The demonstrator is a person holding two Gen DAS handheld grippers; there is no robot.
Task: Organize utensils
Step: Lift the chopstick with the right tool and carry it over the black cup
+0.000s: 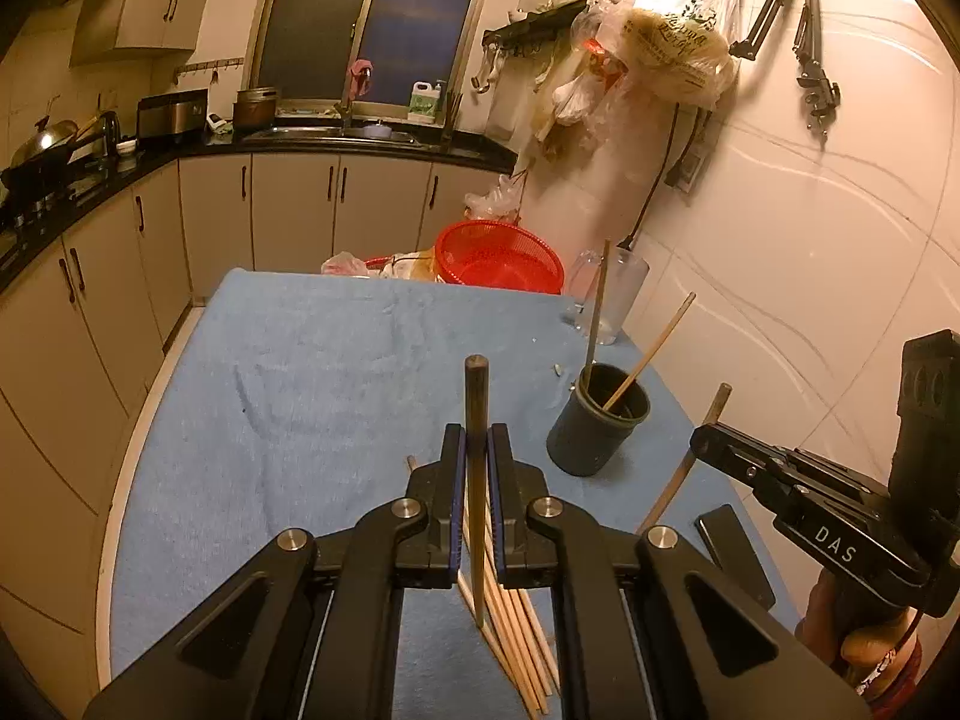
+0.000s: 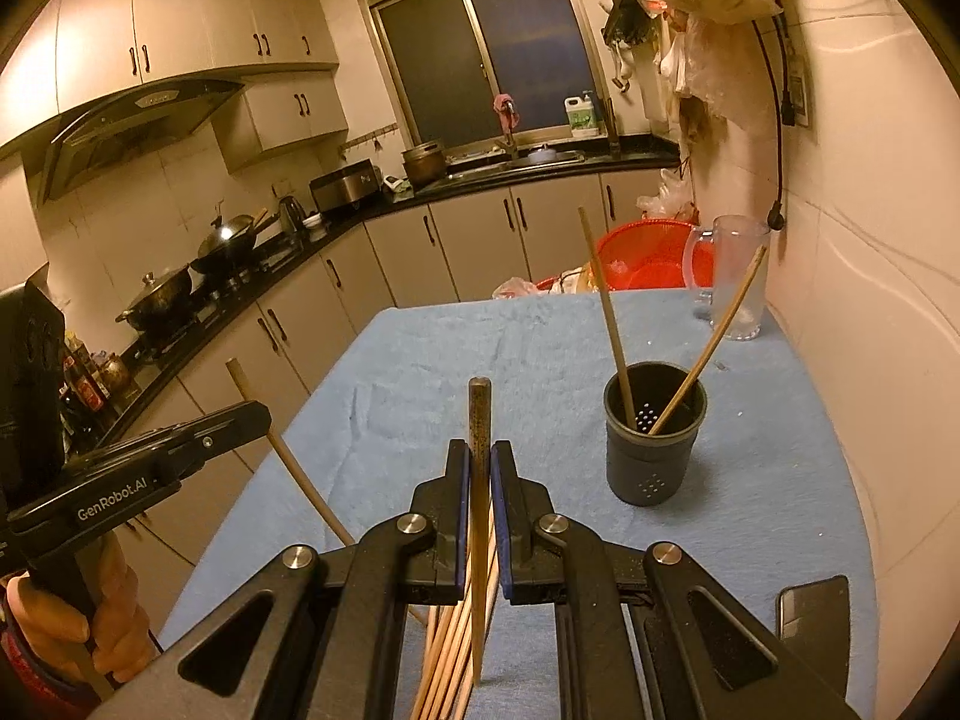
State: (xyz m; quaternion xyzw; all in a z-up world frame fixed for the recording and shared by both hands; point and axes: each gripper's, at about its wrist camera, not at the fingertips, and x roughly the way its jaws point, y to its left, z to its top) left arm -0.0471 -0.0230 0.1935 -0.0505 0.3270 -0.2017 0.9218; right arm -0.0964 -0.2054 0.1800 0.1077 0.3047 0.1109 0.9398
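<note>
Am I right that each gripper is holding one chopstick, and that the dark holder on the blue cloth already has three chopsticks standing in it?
Not quite: the dark holder has two chopsticks in it, not three, as the right wrist view shows. The rest holds: the left gripper and right gripper each grip one chopstick.

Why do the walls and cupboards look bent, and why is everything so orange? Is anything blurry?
Left wrist view: the fisheye lens bows the tiled wall and cupboards; dim, warm light tints all, corners go black. Right wrist view: same curving and orange cast; the dark cup and the chopstick in the right gripper look sharp.
</note>
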